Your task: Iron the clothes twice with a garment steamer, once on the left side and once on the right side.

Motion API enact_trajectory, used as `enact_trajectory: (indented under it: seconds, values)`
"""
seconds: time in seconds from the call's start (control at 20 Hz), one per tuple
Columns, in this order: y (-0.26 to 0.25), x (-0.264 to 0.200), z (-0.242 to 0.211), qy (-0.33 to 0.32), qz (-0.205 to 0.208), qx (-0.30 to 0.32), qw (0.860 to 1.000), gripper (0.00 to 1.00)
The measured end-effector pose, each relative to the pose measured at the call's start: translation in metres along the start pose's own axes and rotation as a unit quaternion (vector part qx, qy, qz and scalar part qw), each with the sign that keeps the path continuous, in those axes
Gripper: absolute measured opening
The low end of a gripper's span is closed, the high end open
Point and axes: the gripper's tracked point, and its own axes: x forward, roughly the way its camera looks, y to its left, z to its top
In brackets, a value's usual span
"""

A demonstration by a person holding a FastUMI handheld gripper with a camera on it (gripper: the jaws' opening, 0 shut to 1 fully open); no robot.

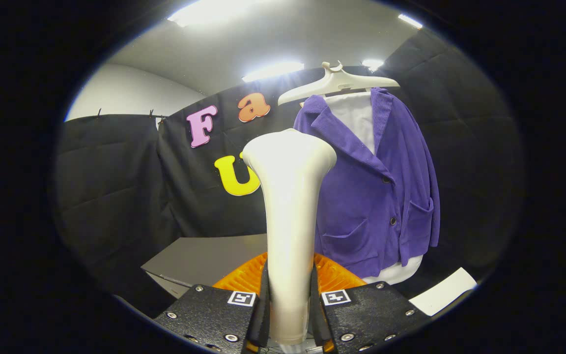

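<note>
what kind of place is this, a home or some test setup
Likely a staged test booth, not a home: black cloth walls, a purple jacket on a hanger as if for practice, and the gripper fingers shut on a garment steamer.

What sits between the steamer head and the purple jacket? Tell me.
Nothing: in the gripper view the stretch is bare. The hand-held gripper is shut on the steamer, its head up, partly overlapping the purple jacket hanging beyond on its hanger.

The gripper [289, 314] has two chunky textured finger blocks studded with shiny round screws. Each block carries a small white square tag with a black pattern. Its inner pads [265, 314] are thin, flat strips.
</note>
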Motion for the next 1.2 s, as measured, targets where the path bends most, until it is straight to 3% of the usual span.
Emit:
enact_trajectory:
  seconds: [0.6,0.85,1.2]
  values:
    - [-0.054,0.103,0.105,-0.054,-0.057,0.023,0.997,0.34]
    - [-0.075,0.134,0.105,-0.047,-0.086,0.025,0.995,0.34]
    - [-0.094,0.138,0.063,-0.005,-0.098,0.034,0.995,0.34]
